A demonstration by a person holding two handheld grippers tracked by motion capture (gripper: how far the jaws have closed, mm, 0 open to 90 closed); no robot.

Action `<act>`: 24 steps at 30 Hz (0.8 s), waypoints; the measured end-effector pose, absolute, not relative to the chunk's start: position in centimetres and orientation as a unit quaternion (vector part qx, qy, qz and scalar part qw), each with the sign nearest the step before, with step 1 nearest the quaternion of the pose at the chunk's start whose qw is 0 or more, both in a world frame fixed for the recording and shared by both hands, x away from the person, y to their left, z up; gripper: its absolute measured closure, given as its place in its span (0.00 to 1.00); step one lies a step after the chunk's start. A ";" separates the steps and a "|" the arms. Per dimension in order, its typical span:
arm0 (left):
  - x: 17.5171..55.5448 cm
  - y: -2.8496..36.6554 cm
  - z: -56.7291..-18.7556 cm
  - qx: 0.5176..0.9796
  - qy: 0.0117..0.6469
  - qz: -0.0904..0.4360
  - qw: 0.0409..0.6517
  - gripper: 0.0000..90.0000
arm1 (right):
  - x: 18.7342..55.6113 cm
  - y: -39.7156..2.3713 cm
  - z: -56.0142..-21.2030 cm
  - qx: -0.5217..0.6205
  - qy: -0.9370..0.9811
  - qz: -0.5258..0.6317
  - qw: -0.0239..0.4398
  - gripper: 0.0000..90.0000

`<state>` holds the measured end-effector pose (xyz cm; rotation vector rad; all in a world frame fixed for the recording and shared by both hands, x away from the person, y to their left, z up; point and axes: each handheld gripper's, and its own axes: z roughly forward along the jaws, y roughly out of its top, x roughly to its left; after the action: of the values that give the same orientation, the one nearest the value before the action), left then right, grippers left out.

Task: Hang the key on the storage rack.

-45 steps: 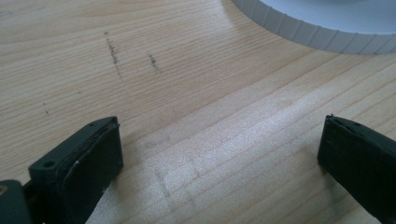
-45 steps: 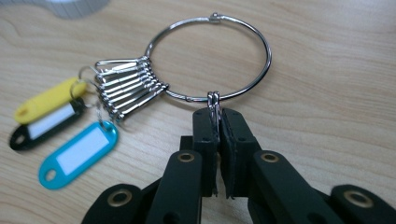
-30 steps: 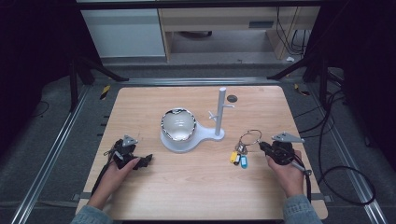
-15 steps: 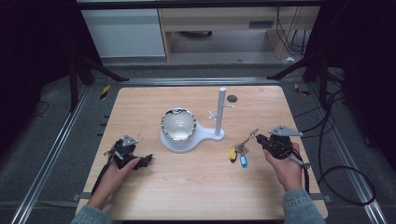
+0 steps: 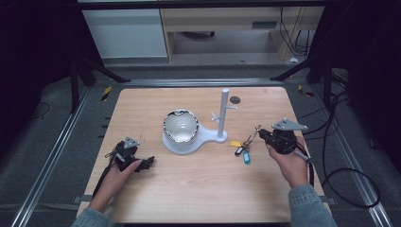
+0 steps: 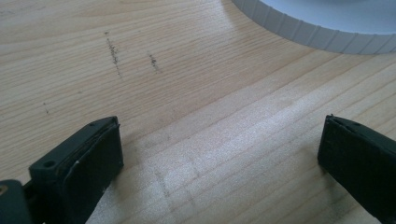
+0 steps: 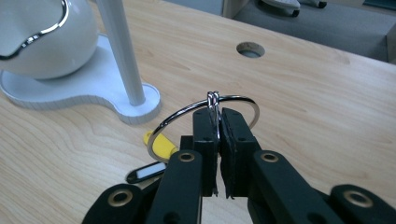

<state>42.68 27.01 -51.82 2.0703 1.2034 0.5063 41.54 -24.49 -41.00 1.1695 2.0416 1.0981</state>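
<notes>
My right gripper [image 7: 217, 140] is clamped on the key ring [image 7: 205, 119]; hanging it on the white stand [image 5: 223, 116] likely remains. Left gripper [image 5: 134, 160] rests, jaws apart.

No text, label, brand, number or sign can be read in any of the views. The key tags [image 5: 239, 147] on the ring are seen as plain yellow, white and blue shapes in the high view, too small for any lettering to be made out. The white stand [image 5: 203, 135] is unmarked.
</notes>
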 end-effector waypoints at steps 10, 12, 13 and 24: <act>42.7 27.0 -51.8 0.795 0.462 0.195 0.340 0.00 | 41.9 -24.4 -38.7 0.421 0.758 0.411 0.283 0.95; 42.7 27.0 -51.8 0.795 0.462 0.195 0.340 0.00 | 41.9 -24.4 -38.2 0.418 0.757 0.415 0.284 0.95; 42.7 27.0 -51.8 0.795 0.462 0.195 0.340 0.00 | 41.9 -24.4 -38.2 0.418 0.757 0.415 0.284 0.95; 42.7 27.0 -51.8 0.795 0.462 0.195 0.340 0.00 | 42.0 -24.4 -37.3 0.410 0.757 0.418 0.288 0.95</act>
<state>42.67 27.00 -51.82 2.0701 1.2036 0.5069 42.05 -24.35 -37.30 1.0958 2.0216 1.1171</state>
